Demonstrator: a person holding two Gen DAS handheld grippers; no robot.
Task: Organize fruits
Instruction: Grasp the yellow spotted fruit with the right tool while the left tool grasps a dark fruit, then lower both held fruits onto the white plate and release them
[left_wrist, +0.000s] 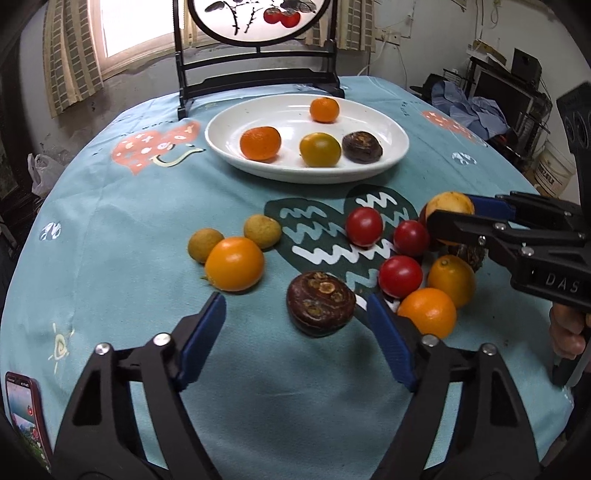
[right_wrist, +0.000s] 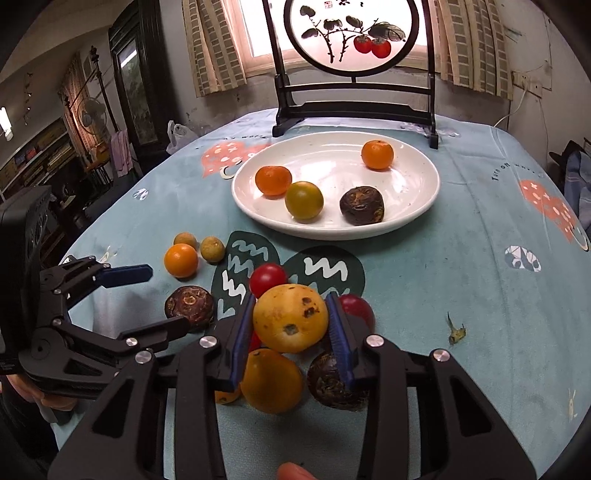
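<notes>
My right gripper (right_wrist: 291, 308) is shut on a spotted yellow fruit (right_wrist: 290, 318) and holds it just above a cluster of red tomatoes (left_wrist: 364, 226), oranges (left_wrist: 426, 312) and a dark water chestnut (right_wrist: 334, 382); it also shows in the left wrist view (left_wrist: 448, 216). My left gripper (left_wrist: 295, 306) is open, its pads either side of a dark brown water chestnut (left_wrist: 320, 303) on the cloth. A white plate (left_wrist: 236, 122) at the back holds two oranges, a yellow-green fruit (left_wrist: 320, 149) and a dark chestnut (left_wrist: 362, 147).
An orange (left_wrist: 234, 263) and two small tan longans (left_wrist: 262, 230) lie left of centre on the blue tablecloth (left_wrist: 147, 229). A black framed screen (left_wrist: 258, 44) stands behind the plate. A phone (left_wrist: 26, 417) lies at the near left edge.
</notes>
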